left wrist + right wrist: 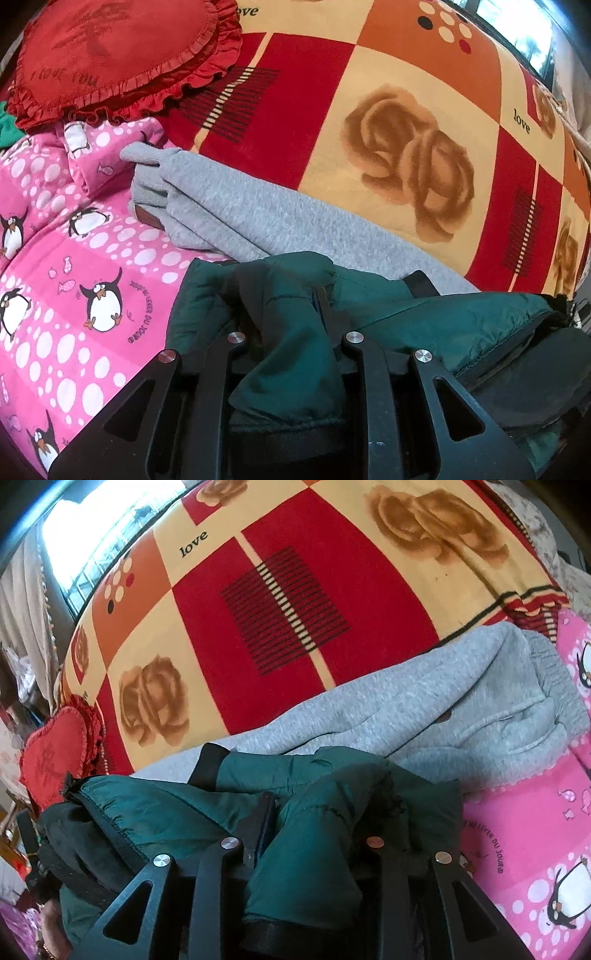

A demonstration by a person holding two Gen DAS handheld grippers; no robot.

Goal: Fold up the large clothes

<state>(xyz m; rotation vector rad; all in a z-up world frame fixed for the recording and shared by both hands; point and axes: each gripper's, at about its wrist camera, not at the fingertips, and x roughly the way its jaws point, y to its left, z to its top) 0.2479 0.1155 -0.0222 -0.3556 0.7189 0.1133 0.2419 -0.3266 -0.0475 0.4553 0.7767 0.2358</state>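
Observation:
A dark green padded jacket lies bunched on the bed, right in front of both cameras. My left gripper is shut on a thick fold of it; the fold fills the gap between the jaws and covers the left finger. My right gripper also has a green fold pinched between its jaws, with cloth draped over its right finger. A grey garment lies folded just beyond the jacket.
The bed carries a red, orange and cream rose blanket. A pink penguin quilt lies beside the clothes. A red heart cushion sits farther off. A bright window is behind the bed.

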